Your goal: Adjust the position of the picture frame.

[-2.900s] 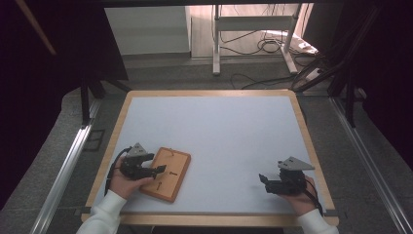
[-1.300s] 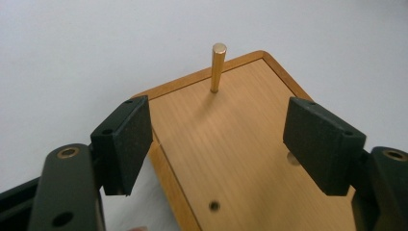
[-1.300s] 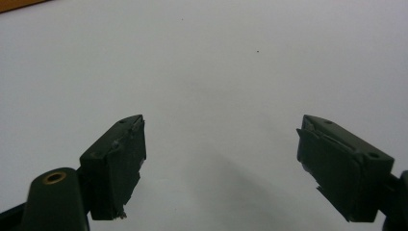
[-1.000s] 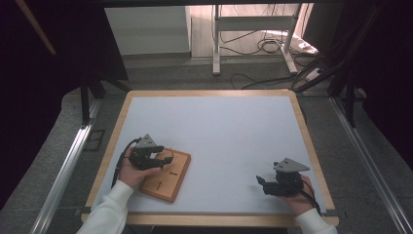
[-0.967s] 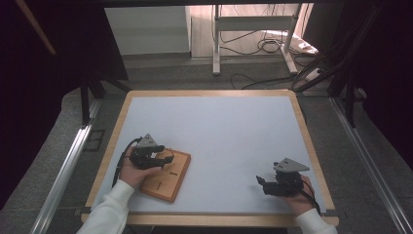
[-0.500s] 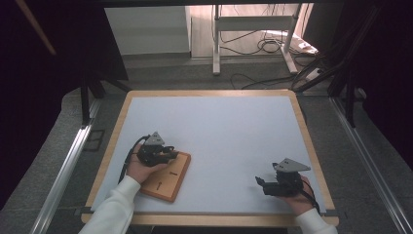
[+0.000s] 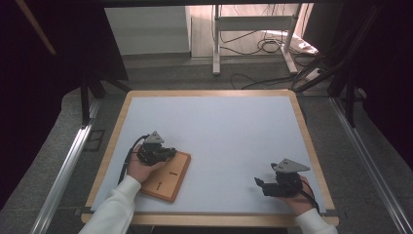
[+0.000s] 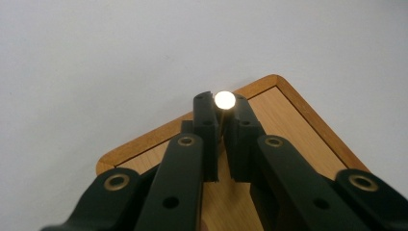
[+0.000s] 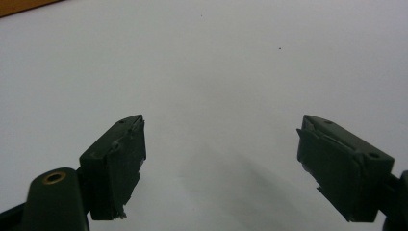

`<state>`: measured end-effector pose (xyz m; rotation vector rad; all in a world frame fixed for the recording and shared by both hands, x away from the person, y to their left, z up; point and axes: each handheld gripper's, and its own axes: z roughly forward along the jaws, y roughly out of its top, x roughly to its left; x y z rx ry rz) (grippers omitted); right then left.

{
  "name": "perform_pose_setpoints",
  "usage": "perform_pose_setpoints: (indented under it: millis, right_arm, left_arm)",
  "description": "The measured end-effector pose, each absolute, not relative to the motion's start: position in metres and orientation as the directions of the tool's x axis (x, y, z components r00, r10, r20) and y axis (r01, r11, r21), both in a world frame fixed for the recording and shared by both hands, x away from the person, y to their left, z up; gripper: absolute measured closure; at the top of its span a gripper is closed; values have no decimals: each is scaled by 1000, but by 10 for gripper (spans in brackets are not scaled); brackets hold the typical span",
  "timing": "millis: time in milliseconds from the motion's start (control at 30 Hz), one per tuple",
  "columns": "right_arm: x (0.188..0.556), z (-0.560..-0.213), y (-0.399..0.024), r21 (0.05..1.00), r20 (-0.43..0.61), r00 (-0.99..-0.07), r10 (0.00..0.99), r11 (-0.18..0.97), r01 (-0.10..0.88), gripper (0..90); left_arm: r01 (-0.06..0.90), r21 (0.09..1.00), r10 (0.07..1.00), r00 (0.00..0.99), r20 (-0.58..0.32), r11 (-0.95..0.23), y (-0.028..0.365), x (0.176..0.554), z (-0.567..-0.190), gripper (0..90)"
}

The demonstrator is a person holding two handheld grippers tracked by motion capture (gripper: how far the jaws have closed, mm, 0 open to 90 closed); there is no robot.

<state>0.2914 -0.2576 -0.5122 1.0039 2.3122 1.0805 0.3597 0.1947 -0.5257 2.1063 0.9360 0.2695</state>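
A wooden board [image 7: 168, 183] with black marks lies flat near the table's front left. My left gripper [image 7: 170, 153] hovers over the board's far corner. In the left gripper view its jaws have just been closing, and the left gripper [image 8: 222, 108] now pinches a small white round-topped peg [image 8: 224, 99] between its tips, above the corner of the board [image 8: 293, 125]. My right gripper [image 7: 259, 184] rests at the front right of the table, pointing left. In the right gripper view the right gripper [image 9: 221, 144] stands wide open over bare white surface with nothing between its fingers.
The white table top [image 7: 219, 126] has a wooden rim [image 7: 209, 92]. Beyond the table's far edge are a grey floor, a white metal stand [image 7: 253, 34] and loose cables [image 7: 272, 46]. Dark curtains hang at both sides.
My left hand has shifted a little right and away from me, over the board's far corner. Its jaws have closed. The right gripper has stayed where it was.
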Motion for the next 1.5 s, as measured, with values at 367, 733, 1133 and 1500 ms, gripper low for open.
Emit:
perform_pose_setpoints:
  millis: [367,733,1133,1500]
  right_arm:
    - [291,-512,-257,780,-55,-663,747,446,438,175]
    - [291,-512,-257,777,-57,-662,747,450,441,175]
    - [292,-514,-257,774,-60,-664,745,455,441,174]
    - [290,-513,-259,774,-61,-660,748,453,442,174]
  left_arm:
    - [526,739,696,710,-108,-421,181,354,-514,849]
    - [514,731,673,733,-102,-449,146,361,-508,849]
    - [515,715,649,753,-113,-473,106,380,-513,849]
    - [500,737,662,743,-95,-455,133,365,-508,455]
